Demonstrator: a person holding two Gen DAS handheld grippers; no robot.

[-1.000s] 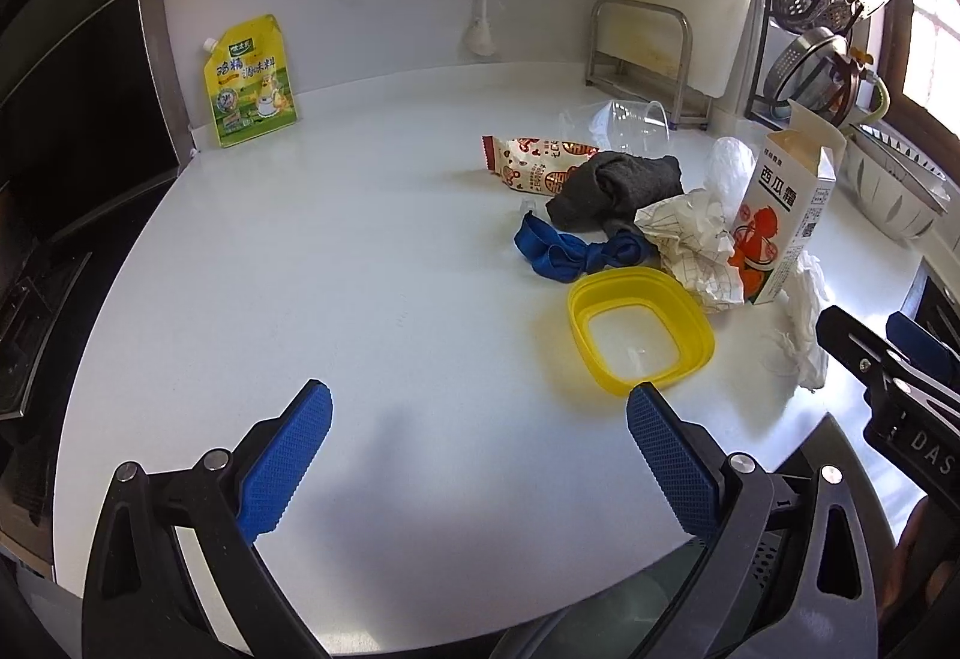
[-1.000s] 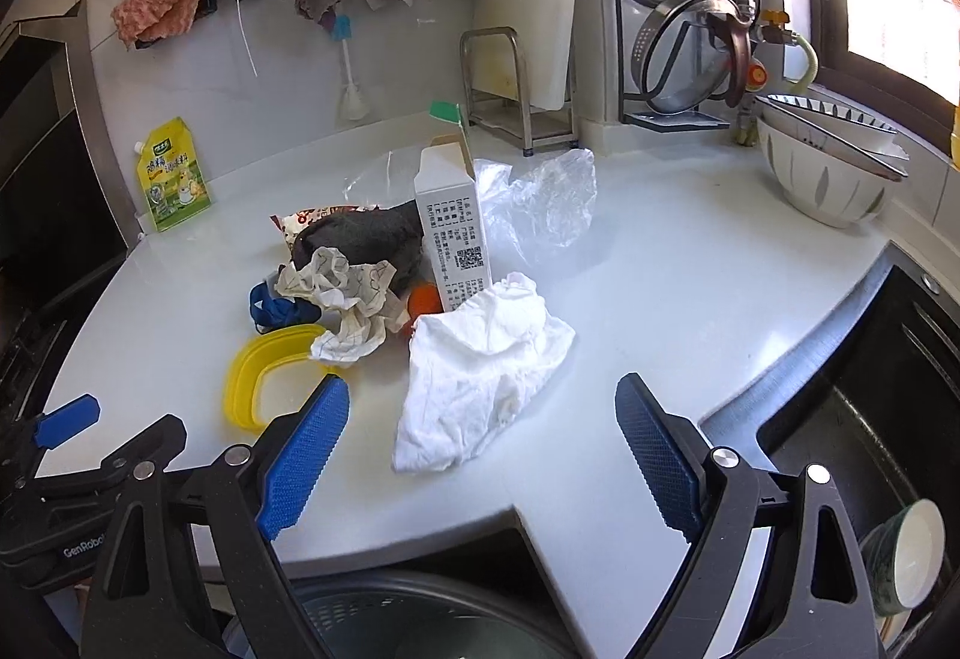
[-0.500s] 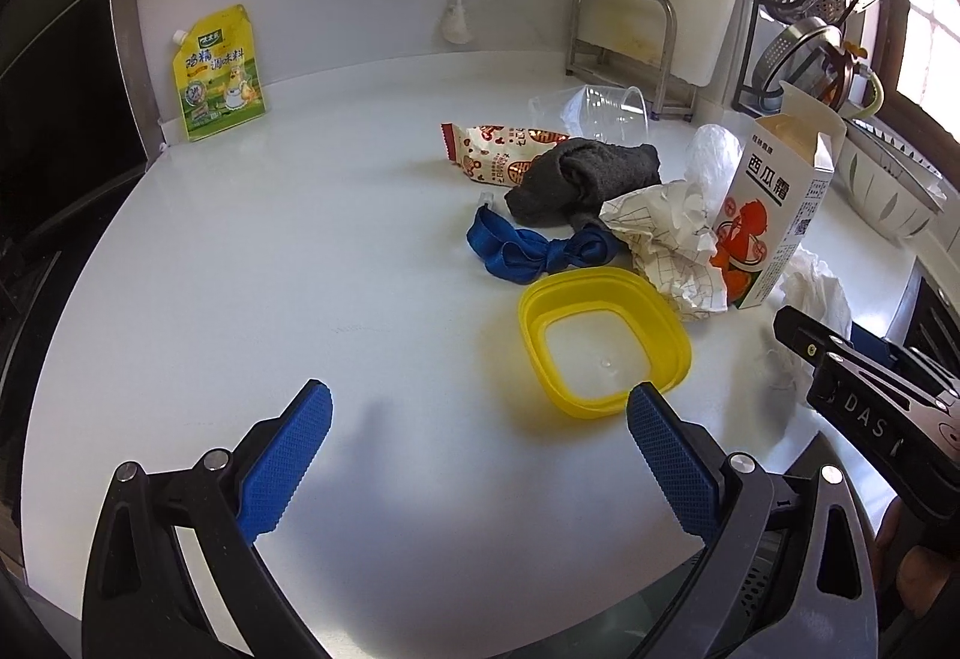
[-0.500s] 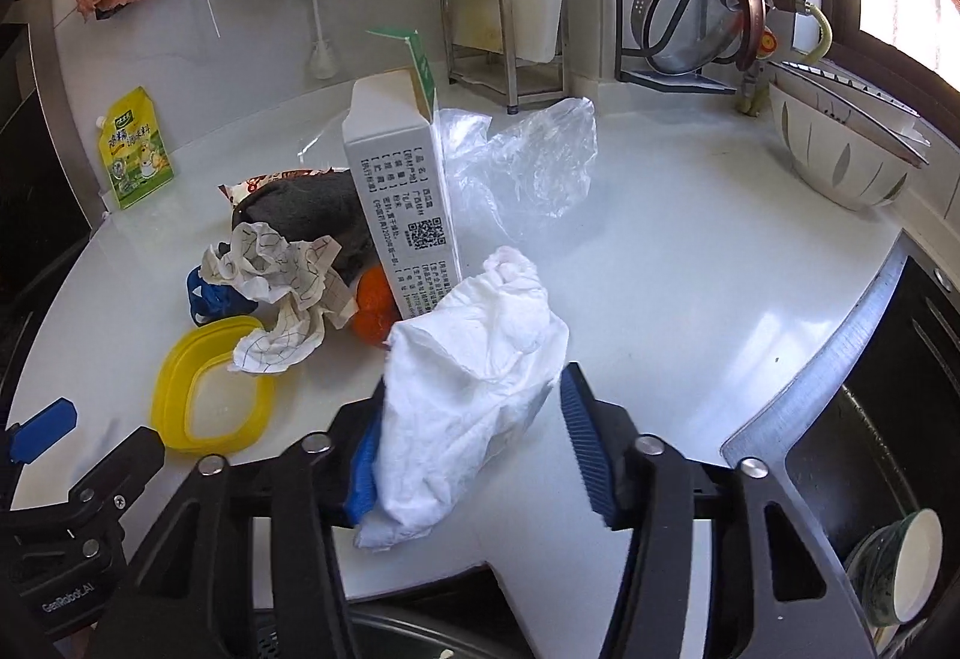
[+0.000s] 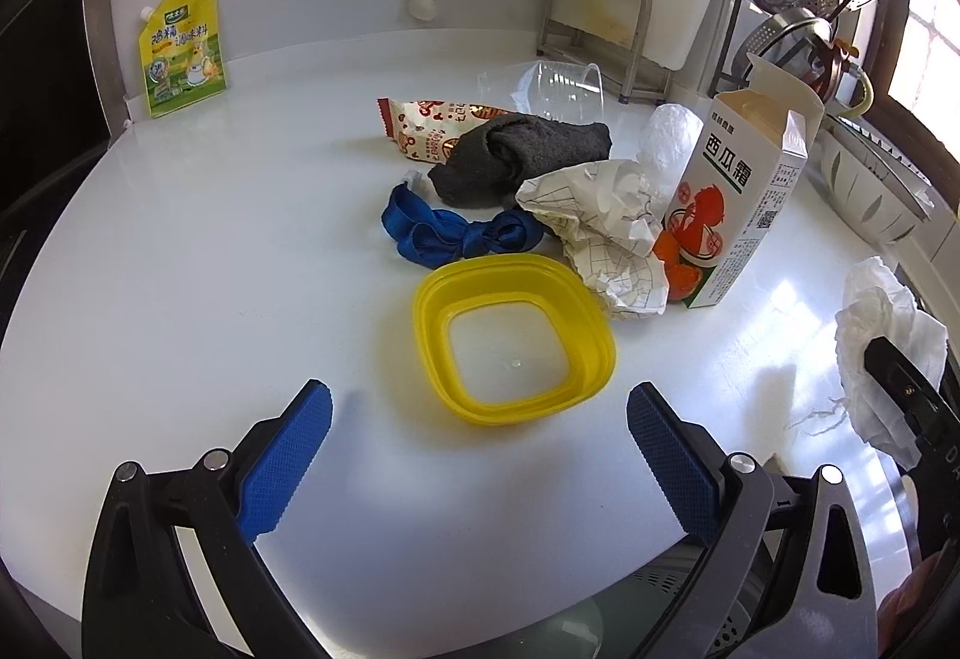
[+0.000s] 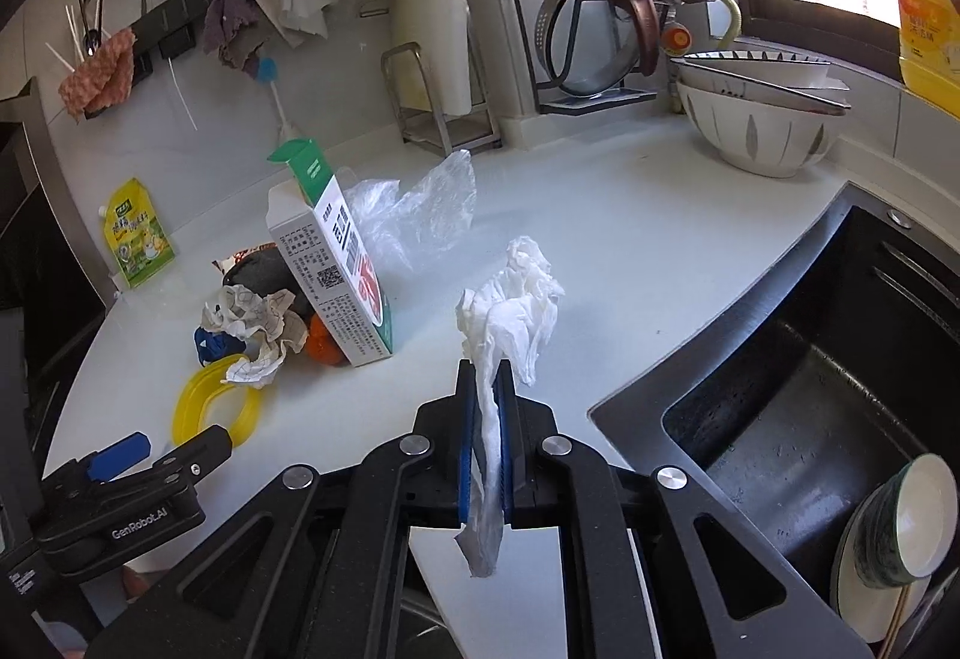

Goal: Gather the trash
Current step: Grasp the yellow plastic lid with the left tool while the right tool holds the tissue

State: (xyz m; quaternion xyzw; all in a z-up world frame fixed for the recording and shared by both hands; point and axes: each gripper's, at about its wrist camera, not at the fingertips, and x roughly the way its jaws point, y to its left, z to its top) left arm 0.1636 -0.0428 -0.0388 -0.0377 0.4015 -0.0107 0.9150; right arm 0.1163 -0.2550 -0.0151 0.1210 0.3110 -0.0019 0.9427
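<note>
My right gripper [image 6: 487, 377] is shut on a crumpled white tissue [image 6: 510, 299] and holds it above the counter edge; the tissue also shows in the left wrist view [image 5: 882, 335]. My left gripper [image 5: 480, 419] is open and empty, just short of a yellow lid [image 5: 513, 335]. Behind the lid lie a blue strap [image 5: 450, 233], a grey cloth [image 5: 522, 155], a snack wrapper [image 5: 426, 125], crumpled paper [image 5: 606, 227], a clear plastic bag [image 6: 414, 215] and a standing carton [image 5: 738, 203].
A yellow seasoning pouch [image 5: 180, 50] leans on the back wall. A clear cup [image 5: 564, 86] lies near a metal rack [image 5: 600, 29]. Bowls [image 6: 762, 119] stand at the right. A black sink [image 6: 810, 419] holds a bowl [image 6: 894, 533]. A bin opening [image 5: 660, 599] shows below the counter edge.
My right gripper has shut on the white tissue and lifted it off the counter. My left gripper has moved closer to the yellow lid, still open.
</note>
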